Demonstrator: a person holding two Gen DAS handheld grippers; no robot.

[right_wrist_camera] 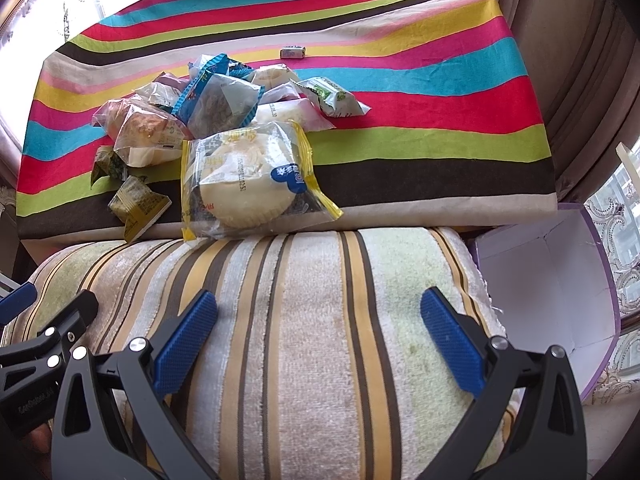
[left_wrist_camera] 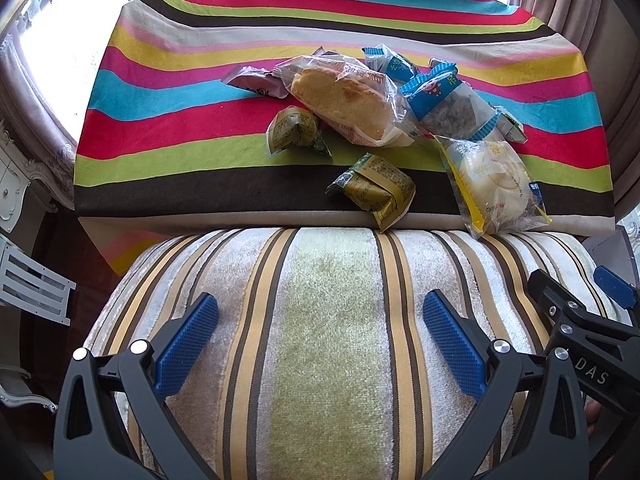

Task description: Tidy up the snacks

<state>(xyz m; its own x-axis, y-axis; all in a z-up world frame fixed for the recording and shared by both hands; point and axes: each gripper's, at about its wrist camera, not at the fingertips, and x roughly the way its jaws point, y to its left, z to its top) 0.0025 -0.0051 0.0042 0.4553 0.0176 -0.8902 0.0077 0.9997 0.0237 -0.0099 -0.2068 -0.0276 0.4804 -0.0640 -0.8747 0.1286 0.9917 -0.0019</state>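
Both tongs gape wide and hold nothing; the left tongs (left_wrist_camera: 320,344) and the right tongs (right_wrist_camera: 318,340) hover over a striped plush cushion (left_wrist_camera: 324,320), side by side, each showing blue ribbed pads (left_wrist_camera: 188,346); the cushion butts against the near edge of the surface, which is draped in a rainbow-striped cloth (left_wrist_camera: 168,120). On that cloth lies the heap of snacks; a round pale cake in a yellow-edged clear packet (right_wrist_camera: 248,184) sits nearest the cushion, its lower end hanging over the cloth's edge; just left of it lies a small olive-green wrapped snack (right_wrist_camera: 138,206), with a second one (left_wrist_camera: 294,132) farther back; behind the round cake a bagged bread roll (left_wrist_camera: 344,104) leans on blue-trimmed packets (left_wrist_camera: 440,100); a green-and-white sachet (right_wrist_camera: 336,98) lies to the right of the heap; a tiny wrapped piece (right_wrist_camera: 293,52) sits alone well behind it. Right of the cushion stands an open white box with purple edging (right_wrist_camera: 560,280).
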